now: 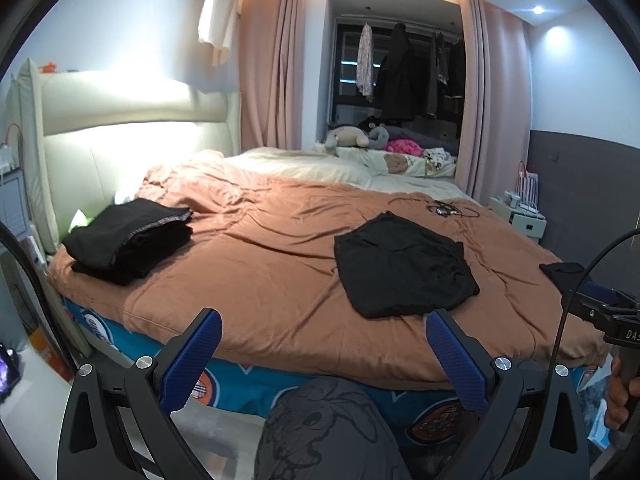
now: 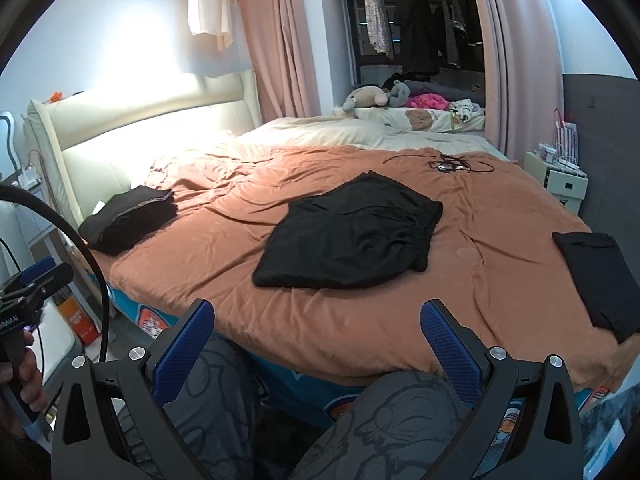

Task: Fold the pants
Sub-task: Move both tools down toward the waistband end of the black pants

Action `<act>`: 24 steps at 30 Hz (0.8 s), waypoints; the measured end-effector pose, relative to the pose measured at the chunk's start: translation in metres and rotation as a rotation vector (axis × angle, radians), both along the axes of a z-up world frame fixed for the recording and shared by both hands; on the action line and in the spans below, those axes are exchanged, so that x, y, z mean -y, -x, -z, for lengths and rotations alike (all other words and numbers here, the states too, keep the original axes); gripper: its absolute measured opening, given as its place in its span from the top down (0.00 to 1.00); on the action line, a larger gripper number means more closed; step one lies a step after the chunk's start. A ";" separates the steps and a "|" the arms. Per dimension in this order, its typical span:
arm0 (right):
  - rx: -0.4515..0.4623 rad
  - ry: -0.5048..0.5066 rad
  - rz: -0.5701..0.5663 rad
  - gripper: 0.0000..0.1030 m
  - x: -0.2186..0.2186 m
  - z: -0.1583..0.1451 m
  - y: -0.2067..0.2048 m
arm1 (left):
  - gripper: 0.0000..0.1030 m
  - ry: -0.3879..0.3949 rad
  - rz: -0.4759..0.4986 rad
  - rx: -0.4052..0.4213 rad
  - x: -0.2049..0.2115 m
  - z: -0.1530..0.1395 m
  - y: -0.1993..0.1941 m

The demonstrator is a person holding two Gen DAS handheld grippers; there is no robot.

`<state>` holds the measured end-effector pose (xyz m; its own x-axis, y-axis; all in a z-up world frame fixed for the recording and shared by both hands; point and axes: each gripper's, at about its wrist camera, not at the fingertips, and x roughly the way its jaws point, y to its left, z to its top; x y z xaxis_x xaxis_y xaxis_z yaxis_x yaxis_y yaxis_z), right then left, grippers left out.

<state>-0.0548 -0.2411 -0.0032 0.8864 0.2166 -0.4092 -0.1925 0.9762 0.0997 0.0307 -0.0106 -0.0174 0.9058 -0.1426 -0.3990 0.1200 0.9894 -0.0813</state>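
A wide bed with a rumpled rust-orange quilt (image 2: 360, 320) and a padded cream headboard (image 2: 132, 136) fills the room, pale pink floor-length curtains (image 2: 280, 40) framing a dark window alcove (image 2: 416, 20) beyond it, a small white nightstand (image 2: 556, 176) against the grey-panelled wall (image 2: 608, 140).

A bed (image 2: 280, 344) carried a brown cover (image 2: 248, 280). On it lay black pants (image 2: 348, 236) in the middle, a folded stack (image 2: 128, 218) far left, another folded garment (image 2: 600, 280) right, and cables (image 2: 444, 164) far.
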 end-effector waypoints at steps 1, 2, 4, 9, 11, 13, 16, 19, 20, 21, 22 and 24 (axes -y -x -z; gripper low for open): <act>-0.007 -0.001 0.000 0.00 0.000 0.001 -0.003 | 0.00 0.001 -0.001 -0.006 0.000 0.001 -0.003; -0.018 -0.004 0.000 0.00 0.000 0.002 -0.008 | 0.00 0.006 0.003 -0.012 0.000 0.002 -0.007; -0.040 -0.009 0.001 0.00 0.001 0.002 -0.016 | 0.00 0.020 0.016 -0.026 0.000 0.005 -0.015; -0.073 -0.018 0.004 0.00 0.006 0.002 -0.035 | 0.00 0.027 0.006 -0.063 0.001 0.011 -0.035; -0.090 -0.025 0.008 0.00 0.006 0.002 -0.042 | 0.00 0.030 0.010 -0.080 0.003 0.014 -0.044; -0.101 -0.036 0.010 0.00 0.008 0.002 -0.047 | 0.00 0.032 0.020 -0.098 0.006 0.017 -0.053; -0.113 -0.041 0.016 0.00 0.012 0.002 -0.056 | 0.00 0.034 0.028 -0.122 0.011 0.022 -0.065; -0.110 -0.046 0.021 0.00 0.016 0.002 -0.063 | 0.00 0.037 0.034 -0.141 0.016 0.026 -0.075; -0.107 -0.052 0.027 0.00 0.018 0.003 -0.065 | 0.00 0.032 0.035 -0.146 0.017 0.027 -0.078; -0.107 -0.063 0.030 0.00 0.021 0.004 -0.067 | 0.00 0.025 0.033 -0.156 0.020 0.029 -0.082; -0.107 -0.071 0.032 0.00 0.024 0.006 -0.070 | 0.00 0.023 0.034 -0.165 0.021 0.029 -0.086; -0.118 -0.089 0.035 0.00 0.028 0.008 -0.075 | 0.00 0.026 0.038 -0.174 0.023 0.032 -0.094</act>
<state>0.0207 -0.2692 -0.0110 0.8411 0.2263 -0.4912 -0.1400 0.9684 0.2063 0.1247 -0.0335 -0.0493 0.8174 -0.1881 -0.5445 0.1394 0.9817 -0.1299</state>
